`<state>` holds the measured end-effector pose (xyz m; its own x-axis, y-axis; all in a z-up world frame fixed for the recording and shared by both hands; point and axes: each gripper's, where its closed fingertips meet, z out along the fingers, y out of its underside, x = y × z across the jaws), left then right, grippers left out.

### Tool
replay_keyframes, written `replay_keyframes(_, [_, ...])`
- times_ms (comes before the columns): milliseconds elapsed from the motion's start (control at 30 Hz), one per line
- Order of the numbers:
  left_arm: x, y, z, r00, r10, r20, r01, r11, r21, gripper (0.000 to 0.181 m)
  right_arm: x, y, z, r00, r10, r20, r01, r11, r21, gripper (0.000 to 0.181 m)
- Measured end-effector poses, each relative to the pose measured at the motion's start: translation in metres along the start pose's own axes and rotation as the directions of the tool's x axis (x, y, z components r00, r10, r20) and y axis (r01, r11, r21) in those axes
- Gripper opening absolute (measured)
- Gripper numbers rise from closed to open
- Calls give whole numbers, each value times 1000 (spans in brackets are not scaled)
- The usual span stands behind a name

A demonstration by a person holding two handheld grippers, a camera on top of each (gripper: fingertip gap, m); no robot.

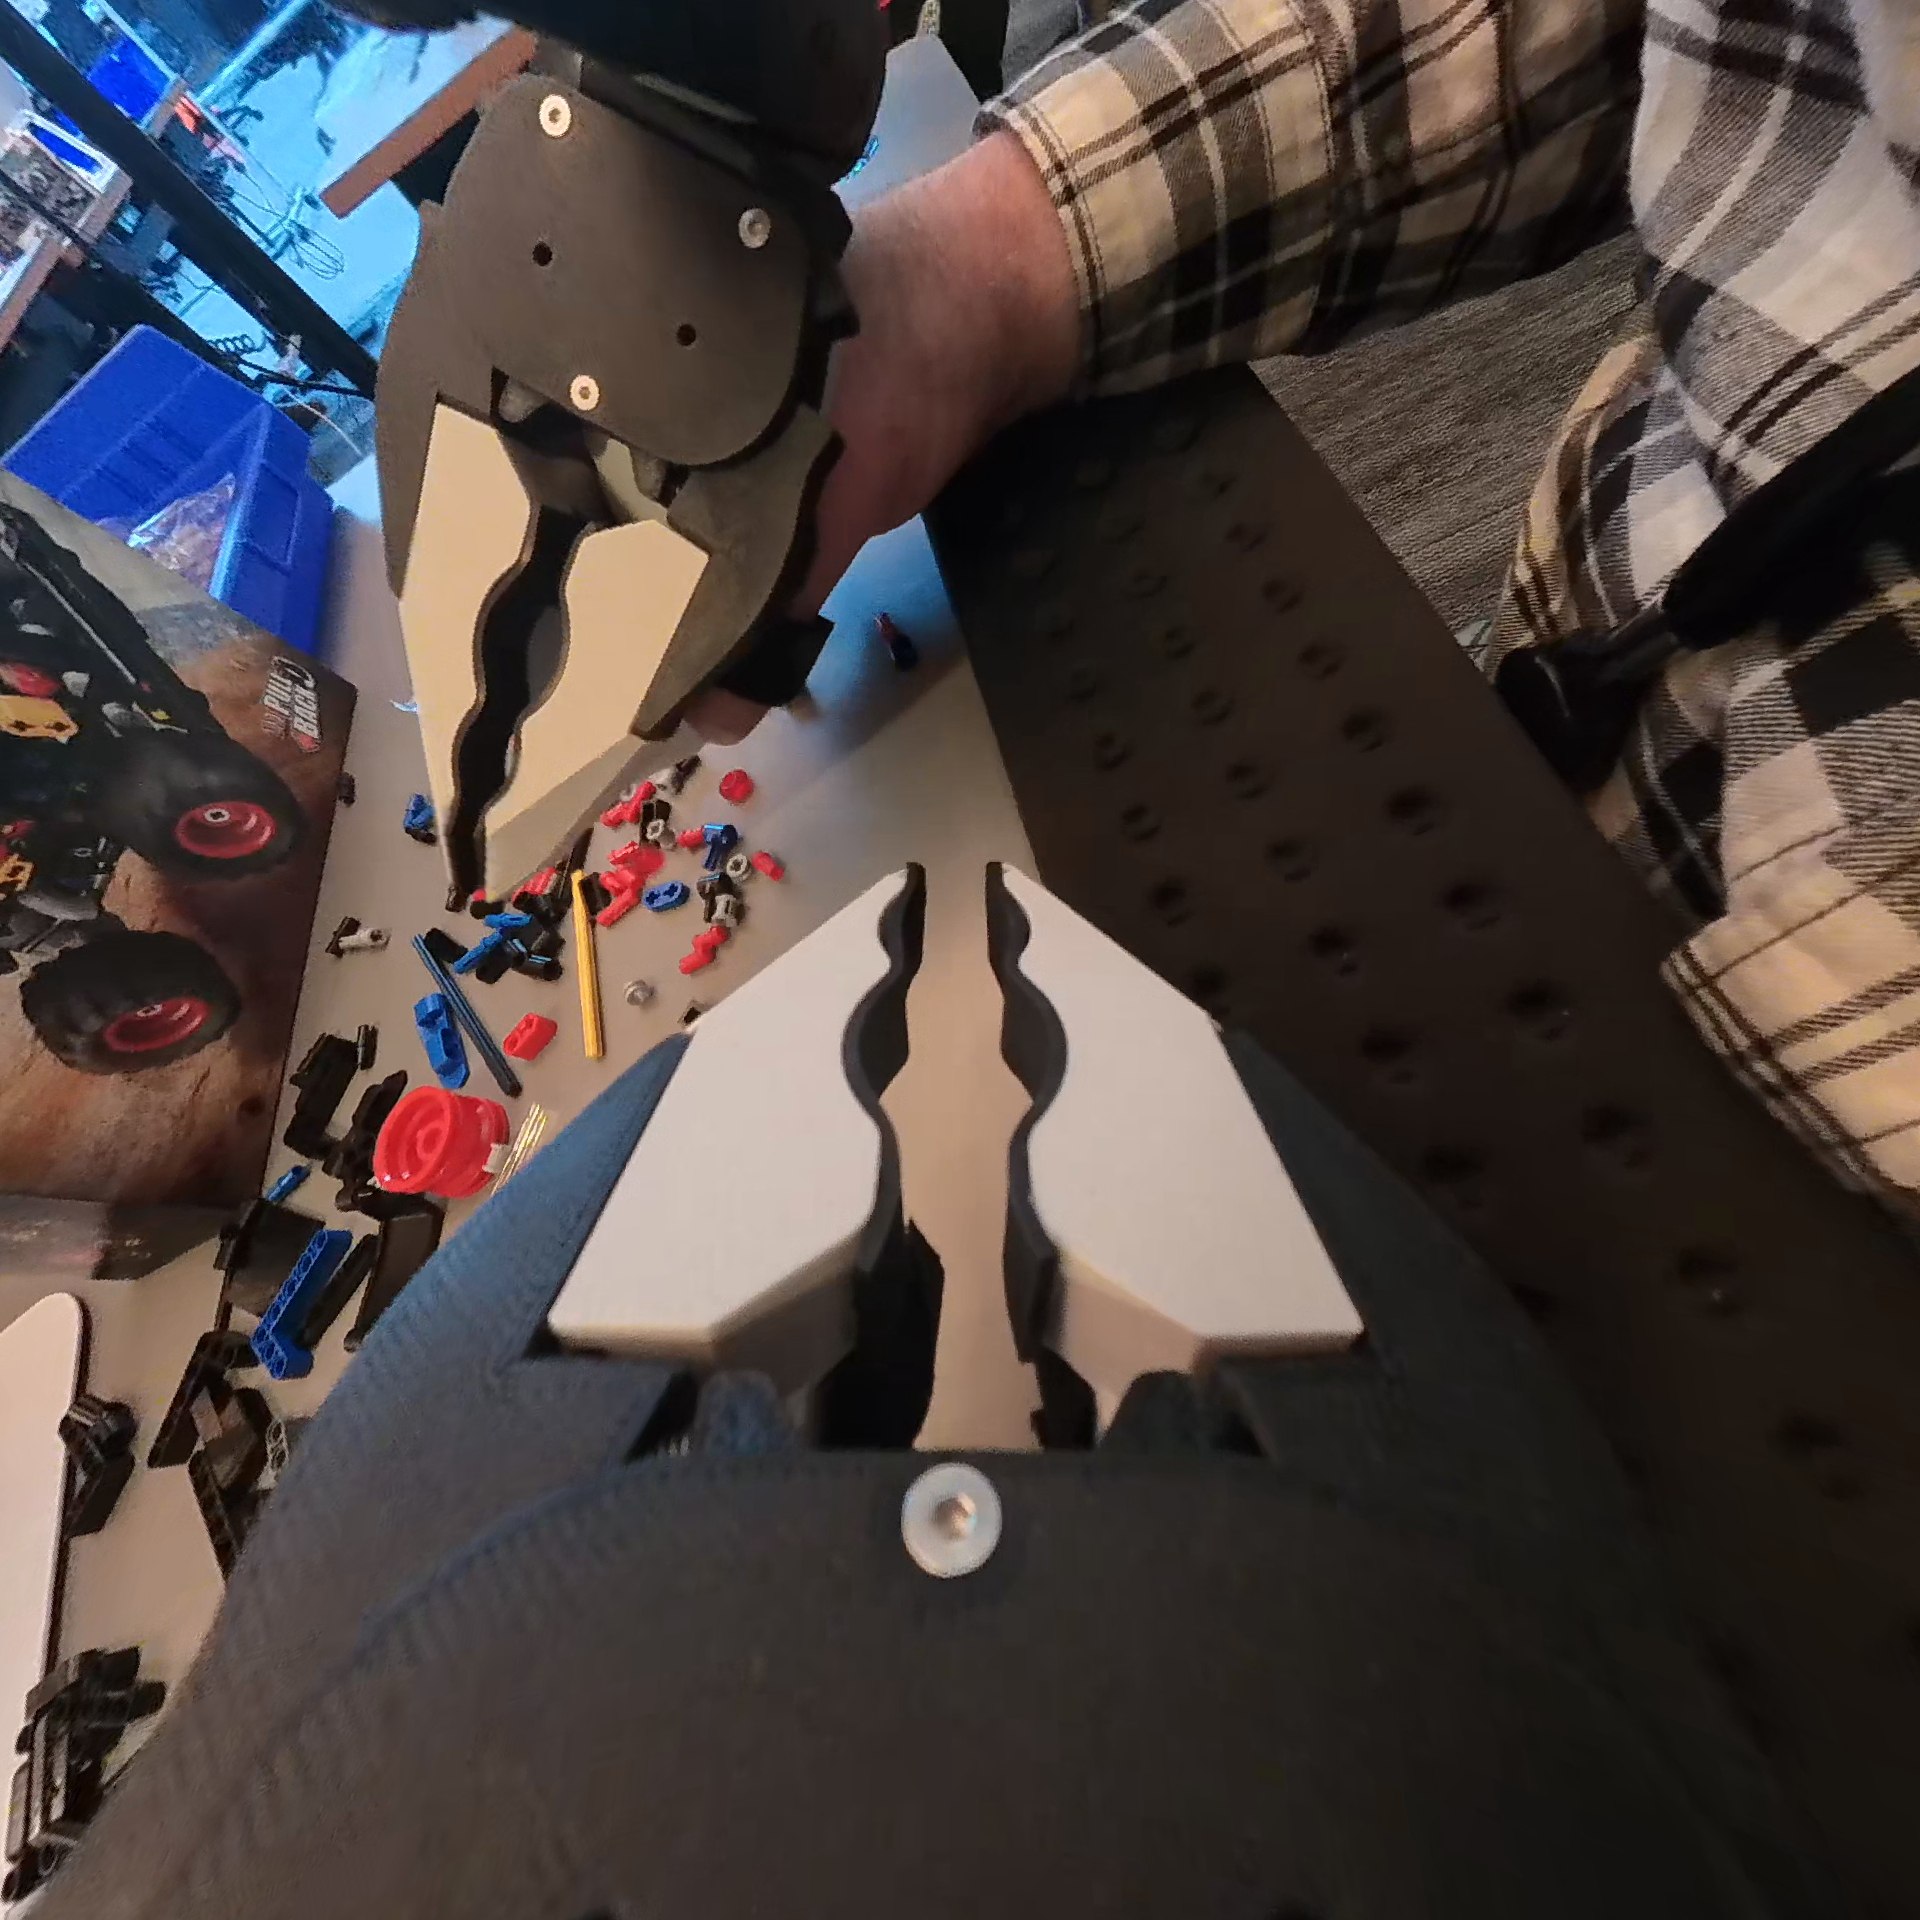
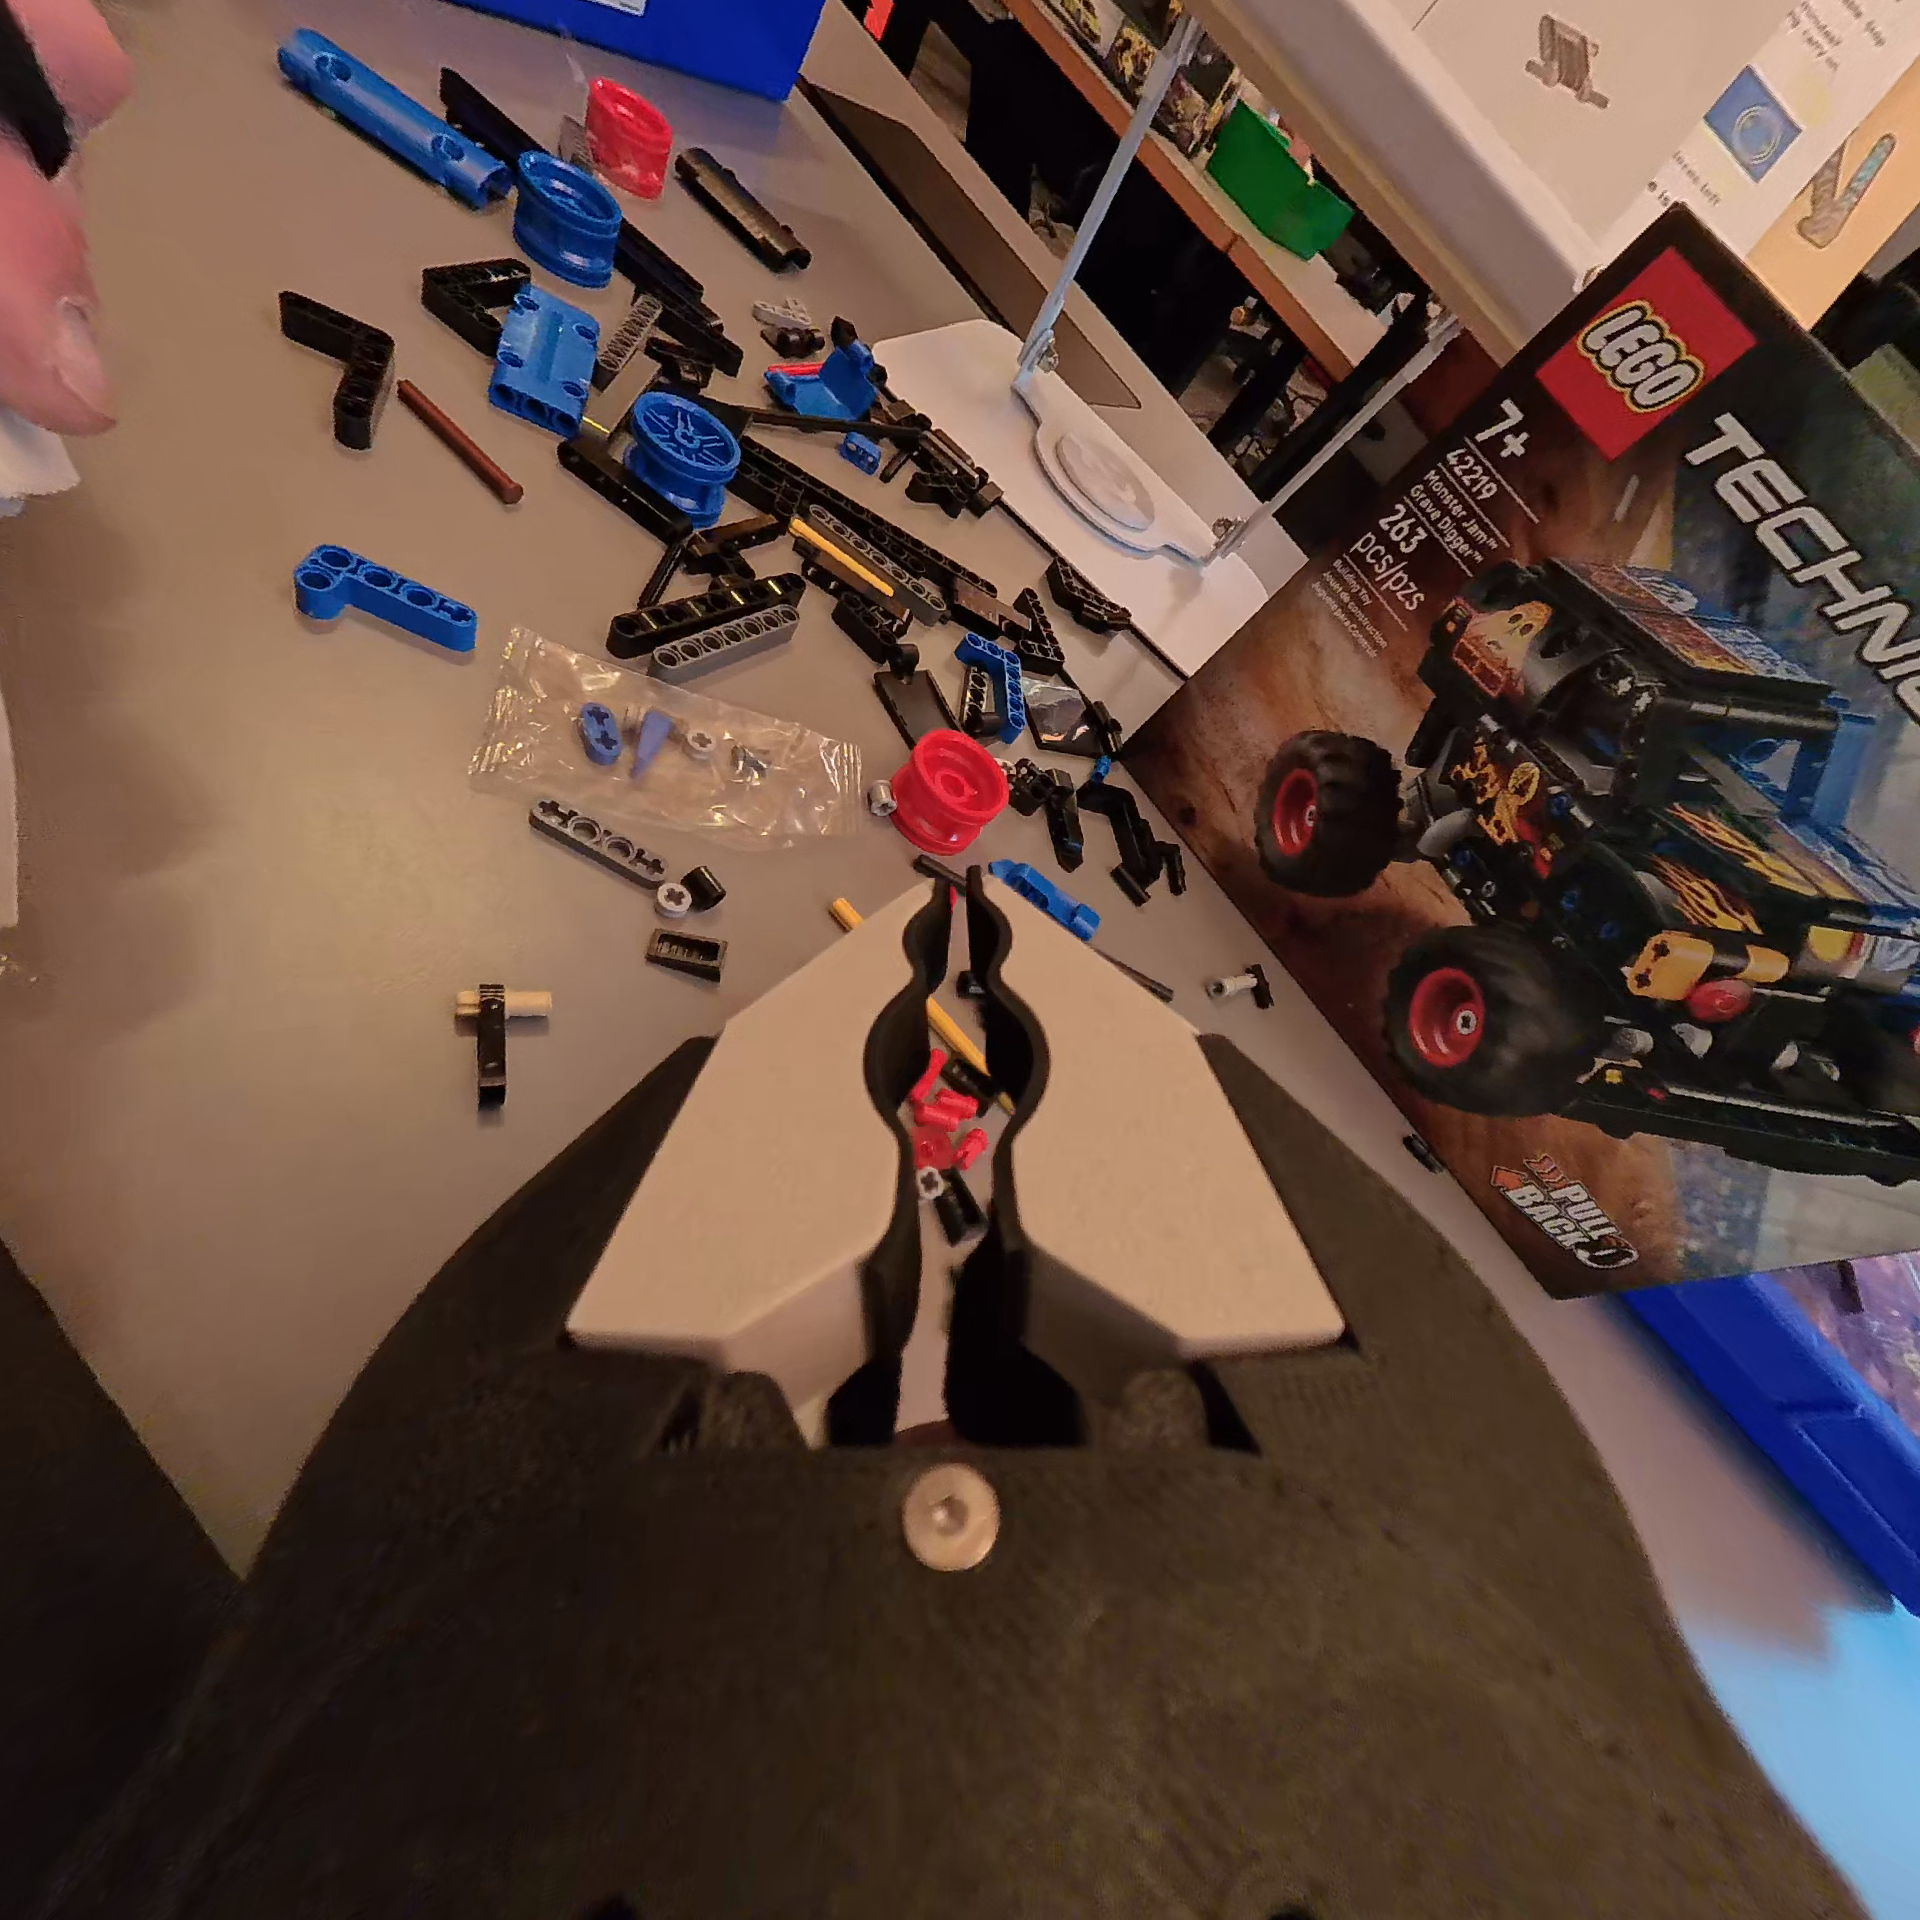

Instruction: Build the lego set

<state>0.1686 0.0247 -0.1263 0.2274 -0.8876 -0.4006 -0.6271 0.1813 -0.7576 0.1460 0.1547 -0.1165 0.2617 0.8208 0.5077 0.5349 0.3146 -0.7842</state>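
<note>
Grey table (image 2: 260,935): it carries the loose blue, black and red plastic lego pieces (image 2: 727,499).
My right gripper (image 2: 961,883): jaws nearly closed, tips low over small red pins (image 1: 634,868), holding nothing I can see.
My left gripper (image 1: 954,878): slightly parted, empty.
Printed cardboard lego box (image 2: 1558,831): beside the pieces.

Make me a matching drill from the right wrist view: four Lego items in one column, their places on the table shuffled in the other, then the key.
Items:
1. red wheel hub
2. clear plastic bag
3. brown axle
4. set box

Places:
A. standing at the right edge of the parts
B. just ahead of the right hand-held gripper tips
C. beside the black L-shaped beam
D. left of the red hub, holding small pieces

Pairs: 1-B, 2-D, 3-C, 4-A
</note>
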Motion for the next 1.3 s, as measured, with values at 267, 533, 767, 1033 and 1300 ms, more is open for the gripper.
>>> replay_keyframes(267, [4, 1, 3, 1000, 17, -15, -17, 1000, -5, 10, 17, 2, -4, 996, 49, -68, -49, 999, 8, 1])
replay_keyframes(533, [4, 1, 3, 1000, 14, -16, -14, 1000, -5, 10, 51, 15, -13, 966, 193, -172, -193, 981, 16, 2])
replay_keyframes(767, [3, 2, 4, 1000, 14, -16, -14, 1000, -11, 10, 80, 23, -26, 910, 317, -268, -310, 948, 72, 3])
replay_keyframes(1033, [3, 3, 5, 1000, 12, -17, -12, 1000, -14, 10, 97, 28, -37, 857, 422, -297, -400, 907, 133, 4])
replay_keyframes(1300, [3, 4, 6, 1000, 8, -18, -9, 1000, -16, 10, 114, 34, -49, 791, 526, -313, -481, 850, 213, 5])
